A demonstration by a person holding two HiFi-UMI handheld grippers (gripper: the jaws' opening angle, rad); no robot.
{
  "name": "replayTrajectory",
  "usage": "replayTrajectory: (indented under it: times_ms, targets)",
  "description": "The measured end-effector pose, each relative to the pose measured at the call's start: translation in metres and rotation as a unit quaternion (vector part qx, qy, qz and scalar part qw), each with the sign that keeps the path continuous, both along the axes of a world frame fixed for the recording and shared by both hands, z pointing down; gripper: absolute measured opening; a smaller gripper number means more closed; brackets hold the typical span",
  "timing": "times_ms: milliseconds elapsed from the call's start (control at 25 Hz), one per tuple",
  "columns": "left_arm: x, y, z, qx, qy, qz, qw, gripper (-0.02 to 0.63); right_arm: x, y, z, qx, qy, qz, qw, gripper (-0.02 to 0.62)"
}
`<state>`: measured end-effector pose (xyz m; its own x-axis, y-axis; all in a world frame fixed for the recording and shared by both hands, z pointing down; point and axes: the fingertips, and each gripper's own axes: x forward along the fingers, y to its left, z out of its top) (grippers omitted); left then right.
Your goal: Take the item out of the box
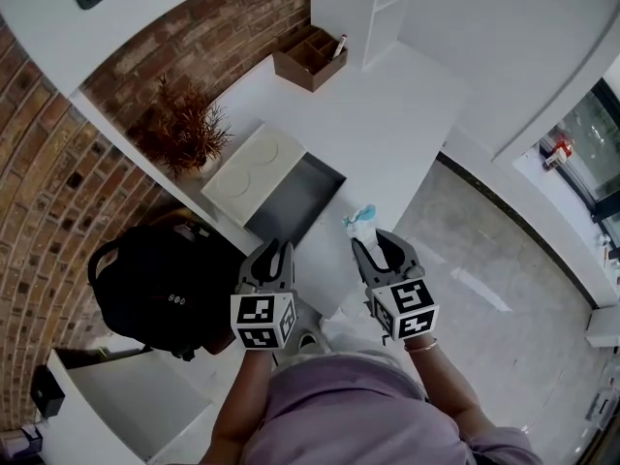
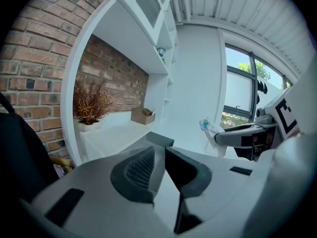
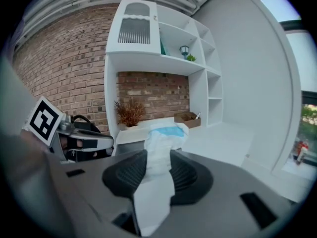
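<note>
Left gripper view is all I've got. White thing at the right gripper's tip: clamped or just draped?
Observer: Clamped. The right gripper view shows the right gripper with both pads pressed on the white item, which has a blue patch on top.
Operator: Clear of the box?
Observer: Yes. In the head view the item is held over the counter, apart from the gray box.
Operator: Anything else inside?
Observer: The head view looks down into it, and only its bare gray floor shows.
</note>
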<state>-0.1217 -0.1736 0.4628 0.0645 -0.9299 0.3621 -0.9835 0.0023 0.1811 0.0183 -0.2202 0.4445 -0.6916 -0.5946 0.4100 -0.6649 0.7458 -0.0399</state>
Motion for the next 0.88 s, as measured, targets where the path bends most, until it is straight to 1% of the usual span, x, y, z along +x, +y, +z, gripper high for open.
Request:
replayTrajectory:
  times_ms: [440,640,880]
  targets:
    - [-0.002,-0.002,0.0,-0.001,-0.002,0.005,1.0,0.055,0.01,0.012,0.001,-0.009,-0.022,0.02,1.0,0.143]
    - [-0.001,-0.004,0.002,-0.003,0.0,0.006,1.0,0.055,0.011,0.013,0.0,-0.018,-0.02,0.021,0.999,0.141]
    - [-0.003,-0.009,0.004,-0.004,0.001,0.004,1.0,0.055,0.01,0.005,-0.005,-0.001,-0.029,0.026,0.999,0.142]
